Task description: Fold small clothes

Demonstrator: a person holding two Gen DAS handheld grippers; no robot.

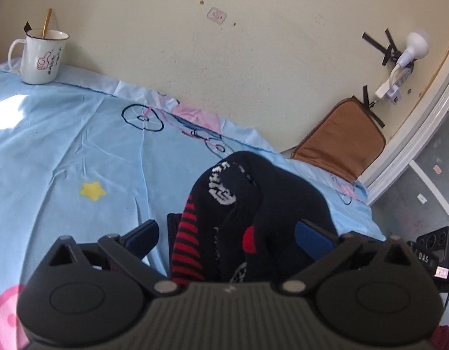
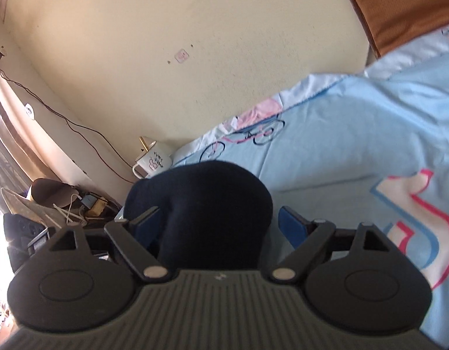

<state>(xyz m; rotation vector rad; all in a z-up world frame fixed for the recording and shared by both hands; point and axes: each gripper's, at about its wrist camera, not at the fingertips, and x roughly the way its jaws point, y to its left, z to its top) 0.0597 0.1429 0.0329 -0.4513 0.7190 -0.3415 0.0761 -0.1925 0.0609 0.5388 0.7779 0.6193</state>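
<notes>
Bunching between spread jaws of left gripper [image 1: 234, 234] and right gripper [image 2: 217, 221]: dark sock [image 1: 239, 201], near bedsheet [image 1: 78, 145] edge; neither clamps.

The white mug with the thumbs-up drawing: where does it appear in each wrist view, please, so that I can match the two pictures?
Left wrist view: the white mug stands upper left, on the far corner of the blue sheet, against the wall.
Right wrist view: the white mug is left of centre, small and tilted, just above the dark sock.
Shared landmark: the pink sticker on the wall.
</notes>
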